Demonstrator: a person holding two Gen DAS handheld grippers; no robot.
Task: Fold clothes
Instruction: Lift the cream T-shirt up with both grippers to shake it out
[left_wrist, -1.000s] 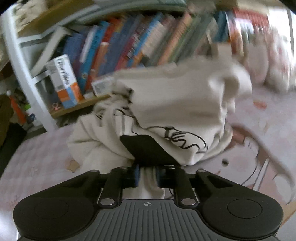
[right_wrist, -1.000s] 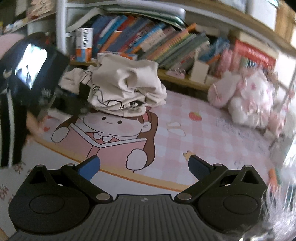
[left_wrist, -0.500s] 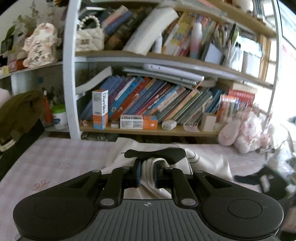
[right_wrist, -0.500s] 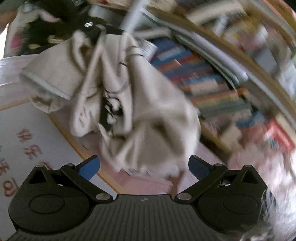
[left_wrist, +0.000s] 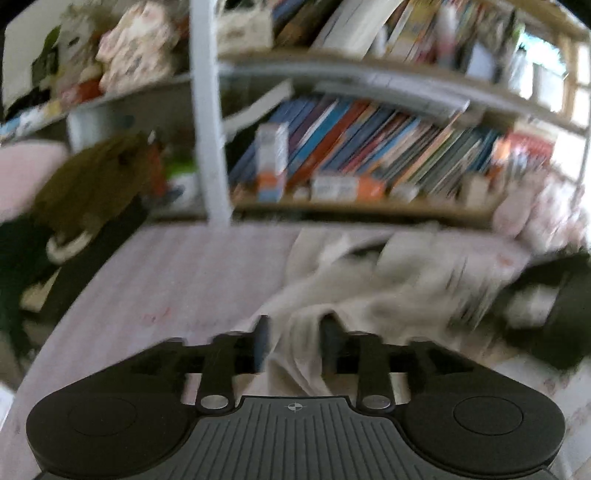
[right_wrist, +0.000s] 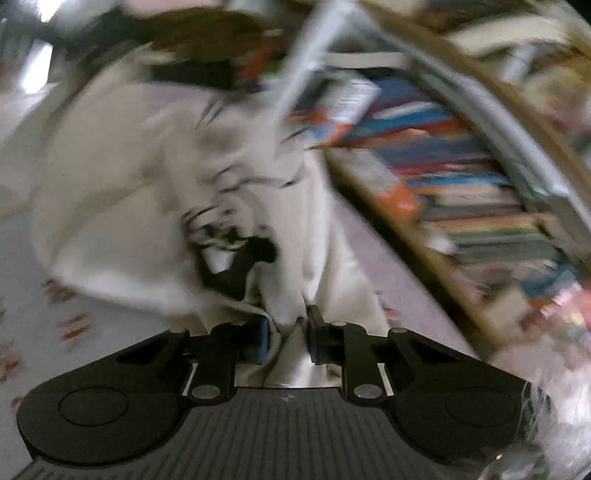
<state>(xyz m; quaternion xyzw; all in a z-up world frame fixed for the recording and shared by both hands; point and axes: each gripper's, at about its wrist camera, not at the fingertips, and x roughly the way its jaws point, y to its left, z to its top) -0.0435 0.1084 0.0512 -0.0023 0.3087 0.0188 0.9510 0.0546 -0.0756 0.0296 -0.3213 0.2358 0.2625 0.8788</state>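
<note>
A cream garment with black line print (left_wrist: 388, 280) lies crumpled on the pink bed cover (left_wrist: 177, 280). My left gripper (left_wrist: 295, 332) has its jaws opening, with a fold of the cloth loose between the fingers. In the right wrist view the same garment (right_wrist: 129, 184) hangs bunched and lifted, a black patch (right_wrist: 236, 266) showing on it. My right gripper (right_wrist: 288, 332) is closing, and its blue pads pinch a fold of the cream cloth. Both views are blurred by motion.
A white-framed bookshelf (left_wrist: 369, 147) packed with books runs along the back. Pink plush toys (left_wrist: 535, 210) sit at its right end. A brown garment (left_wrist: 85, 184) is piled at the left. A dark bulky object (left_wrist: 554, 314) lies at the right edge.
The left jaws, shut on the cloth before, have spread apart. The right jaws, wide open and bare earlier, have closed on a fold of the garment. Both grippers have moved and rolled.
</note>
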